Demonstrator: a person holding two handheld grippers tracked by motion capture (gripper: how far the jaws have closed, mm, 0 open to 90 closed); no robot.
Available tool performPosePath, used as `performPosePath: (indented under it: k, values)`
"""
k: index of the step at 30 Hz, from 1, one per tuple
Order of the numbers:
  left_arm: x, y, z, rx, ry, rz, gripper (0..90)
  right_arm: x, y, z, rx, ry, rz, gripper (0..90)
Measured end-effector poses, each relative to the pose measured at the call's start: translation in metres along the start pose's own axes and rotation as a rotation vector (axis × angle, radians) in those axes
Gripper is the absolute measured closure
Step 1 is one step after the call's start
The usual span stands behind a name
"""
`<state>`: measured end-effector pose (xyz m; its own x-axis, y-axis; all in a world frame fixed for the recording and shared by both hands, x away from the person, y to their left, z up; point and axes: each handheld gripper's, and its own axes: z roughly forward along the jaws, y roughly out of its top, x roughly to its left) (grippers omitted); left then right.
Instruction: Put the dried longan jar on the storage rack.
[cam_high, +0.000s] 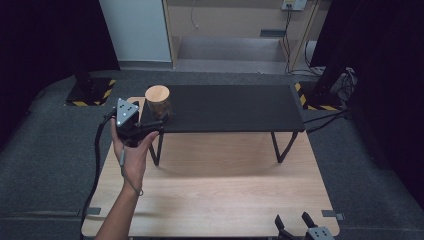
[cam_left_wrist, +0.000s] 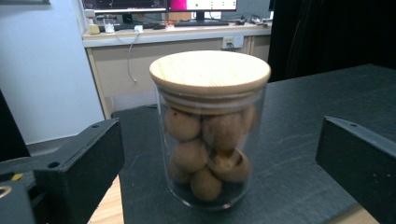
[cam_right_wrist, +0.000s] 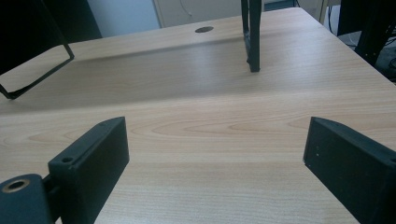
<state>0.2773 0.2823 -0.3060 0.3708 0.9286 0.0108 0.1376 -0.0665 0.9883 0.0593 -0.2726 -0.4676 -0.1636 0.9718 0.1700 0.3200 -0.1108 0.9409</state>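
Left gripper view looks along two black jaws spread wide, with a glass jar (cam_left_wrist: 210, 135) standing upright between them and a little ahead of their tips; neither jaw touches the glass, and clear gaps show on both sides. The jar carries a round wooden lid (cam_left_wrist: 210, 72) and is packed with brown, nut-like balls (cam_left_wrist: 205, 149). It stands on a black shelf (cam_left_wrist: 299, 140) close to that shelf's near edge, which runs just under the jaws. From the high view, the left gripper (cam_high: 152, 125) is held in the person's left hand (cam_high: 132, 152) at the left end of the black shelf (cam_high: 235, 107), its jaws pointing toward the jar (cam_high: 158, 102), which sits directly beyond them at the shelf's left corner. The right gripper (cam_high: 295, 222) lies low at the near right edge of the wooden table (cam_high: 225, 195), well apart from the jar and the left gripper. In the right gripper view its jaws also stand wide open with nothing between them, over bare table (cam_right_wrist: 196, 135), with the shelf's thin black legs (cam_right_wrist: 252, 32) farther ahead.
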Motion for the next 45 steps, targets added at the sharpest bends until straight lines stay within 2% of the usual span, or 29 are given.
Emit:
performPosePath:
  k: [9, 16, 19, 24, 30, 34, 39, 42, 45]
  values:
    - [-0.005, -0.019, -0.036, -0.024, -0.017, -0.007, 0.1, 0.001, 0.001, 0.0, -0.006, 0.009, -0.001, 6.9]
    - [-0.012, -0.052, -0.069, -0.021, -0.013, -0.017, 0.2, 0.003, 0.001, 0.003, -0.009, 0.019, 0.0, 6.9]
    - [-0.017, -0.067, -0.083, -0.03, 0.002, -0.006, 0.3, 0.003, 0.002, 0.004, -0.01, 0.024, -0.005, 6.8]
    - [-0.018, -0.091, -0.102, -0.03, 0.009, -0.035, 0.3, 0.005, 0.004, 0.006, -0.006, 0.034, -0.011, 6.8]
    - [-0.016, -0.12, -0.118, 0.004, 0.017, -0.076, 0.3, 0.007, 0.004, 0.008, -0.003, 0.044, -0.012, 6.8]
    - [-0.016, -0.141, -0.128, 0.015, 0.04, -0.089, 0.3, 0.008, 0.005, 0.009, -0.001, 0.048, -0.017, 6.8]
    - [-0.018, -0.159, -0.141, 0.026, 0.069, -0.091, 0.3, 0.008, 0.005, 0.009, -0.001, 0.048, -0.012, 6.8]
    - [-0.016, -0.169, -0.146, 0.026, 0.081, -0.116, 0.3, 0.007, 0.005, 0.009, -0.001, 0.047, -0.012, 6.8]
    - [-0.016, -0.176, -0.152, 0.027, 0.098, -0.123, 0.4, 0.007, 0.005, 0.01, 0.003, 0.049, -0.01, 6.8]
